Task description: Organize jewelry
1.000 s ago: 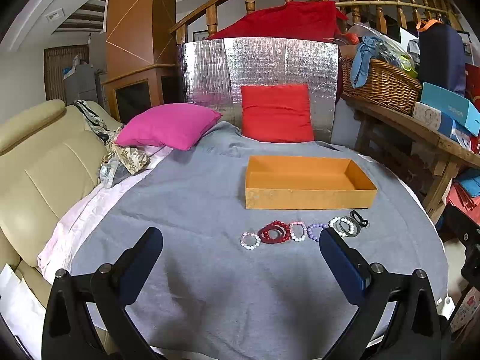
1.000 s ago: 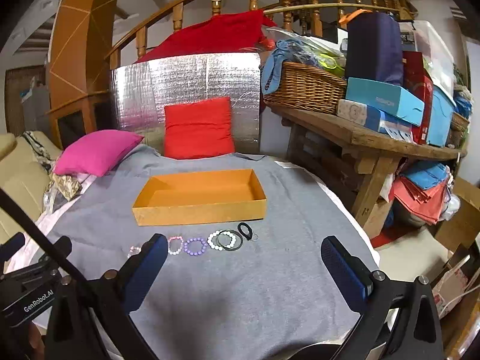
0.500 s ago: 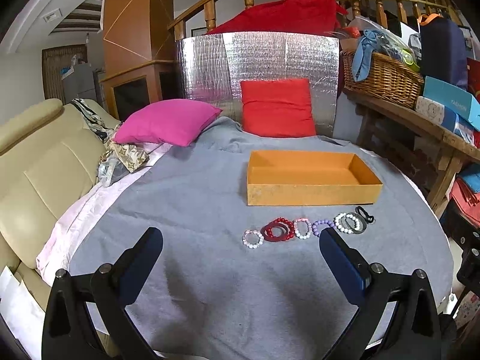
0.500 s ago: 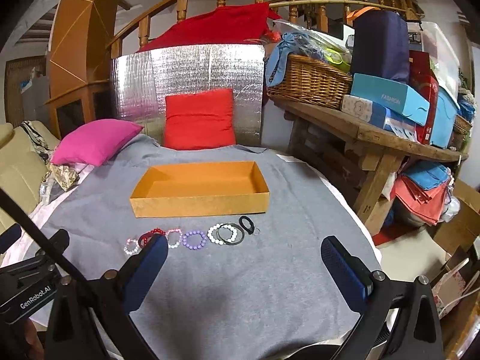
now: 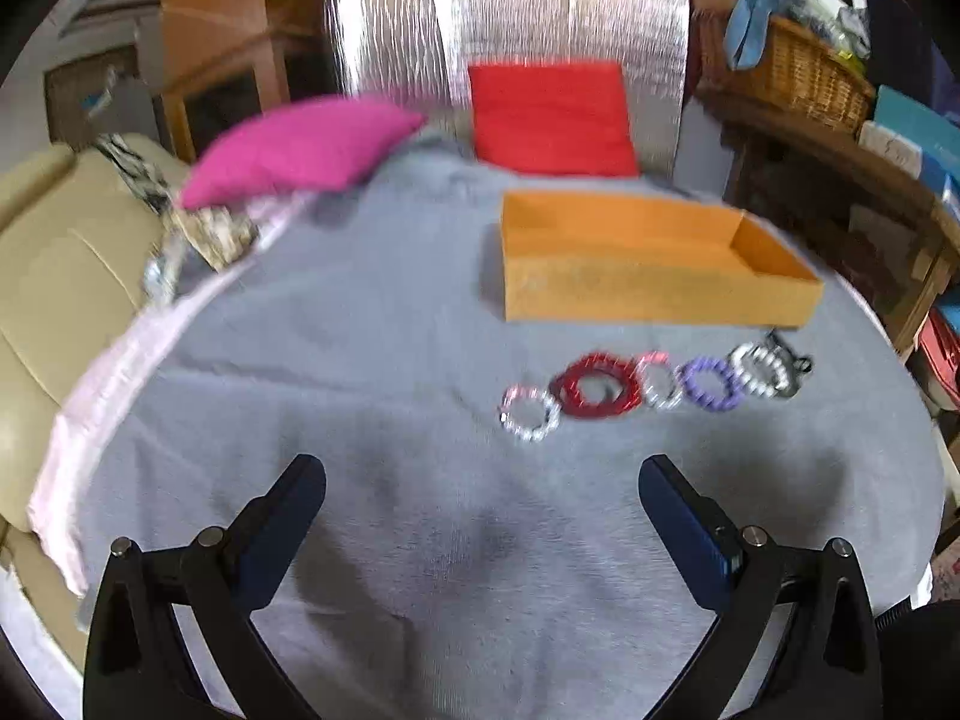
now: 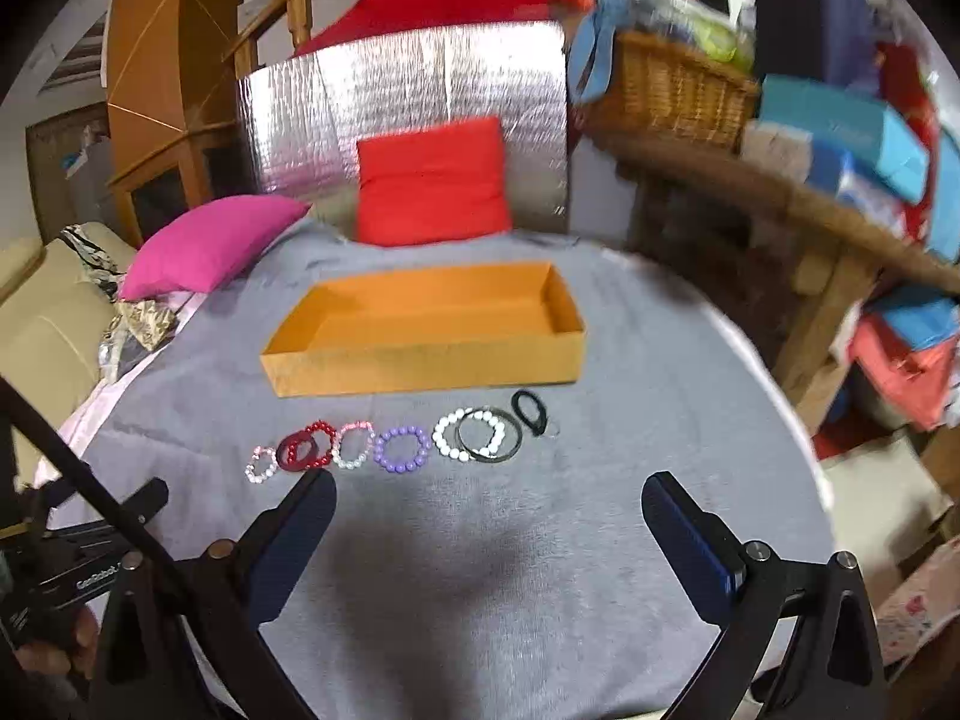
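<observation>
An empty orange box [image 5: 648,294] [image 6: 420,369] sits on the grey cloth. In front of it lies a row of bracelets: a pale pink one [image 5: 529,414] [image 6: 261,465], a red one [image 5: 595,386] [image 6: 305,446], a pink-white one [image 6: 354,445], a purple one [image 5: 711,383] [image 6: 402,450], a white beaded one with a dark bangle [image 6: 480,434], and a black hair tie [image 6: 530,410]. My left gripper [image 5: 480,498] is open, short of the row and above the cloth. Over the cloth near the purple bracelet, my right gripper [image 6: 487,510] is also open. Nothing is between either pair of fingers.
A pink pillow [image 6: 210,243] and a red pillow [image 6: 432,180] lie at the back before a silver foil panel [image 6: 408,120]. A beige sofa [image 5: 60,276] is at the left. A wooden bench [image 6: 780,198] with a wicker basket [image 6: 666,90] and boxes stands at the right.
Both grippers have moved forward and lower toward the bracelet row, which now looks larger and nearer. Both stay open. The bracelets and box have not moved.
</observation>
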`<action>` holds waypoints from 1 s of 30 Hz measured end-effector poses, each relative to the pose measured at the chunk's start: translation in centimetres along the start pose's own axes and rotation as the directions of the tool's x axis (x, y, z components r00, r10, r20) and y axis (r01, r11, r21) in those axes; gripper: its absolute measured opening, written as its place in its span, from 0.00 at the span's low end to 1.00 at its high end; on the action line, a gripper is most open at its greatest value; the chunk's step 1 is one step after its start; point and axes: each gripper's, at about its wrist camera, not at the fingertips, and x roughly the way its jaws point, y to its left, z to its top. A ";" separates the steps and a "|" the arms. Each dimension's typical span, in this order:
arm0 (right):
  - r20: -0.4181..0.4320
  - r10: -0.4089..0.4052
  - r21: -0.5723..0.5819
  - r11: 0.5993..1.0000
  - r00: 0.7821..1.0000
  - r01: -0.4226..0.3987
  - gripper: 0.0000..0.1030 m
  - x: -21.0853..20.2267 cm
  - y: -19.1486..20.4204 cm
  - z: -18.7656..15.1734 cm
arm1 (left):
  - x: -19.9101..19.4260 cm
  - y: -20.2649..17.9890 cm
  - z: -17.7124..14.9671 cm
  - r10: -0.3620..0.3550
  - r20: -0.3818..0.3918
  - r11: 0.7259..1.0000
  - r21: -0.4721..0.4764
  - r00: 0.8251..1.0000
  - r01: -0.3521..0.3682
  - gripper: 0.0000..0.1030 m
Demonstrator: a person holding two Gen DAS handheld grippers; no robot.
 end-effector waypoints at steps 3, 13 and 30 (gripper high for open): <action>-0.043 0.048 -0.001 0.999 0.998 -0.048 1.00 3.5 -1.6 0.2 | 2.8 0.5 0.0 -0.013 -0.041 1.000 -0.013 0.999 0.013 1.00; -0.172 0.141 0.166 0.980 0.975 -0.112 0.82 14.9 -6.4 2.3 | 9.2 1.1 2.0 -0.098 -0.090 0.995 -0.032 0.991 0.096 1.00; -0.364 0.130 0.253 0.967 0.922 -0.037 0.20 24.1 -6.7 2.2 | 14.4 -3.6 5.1 -0.267 -0.185 0.953 0.095 0.946 0.288 0.67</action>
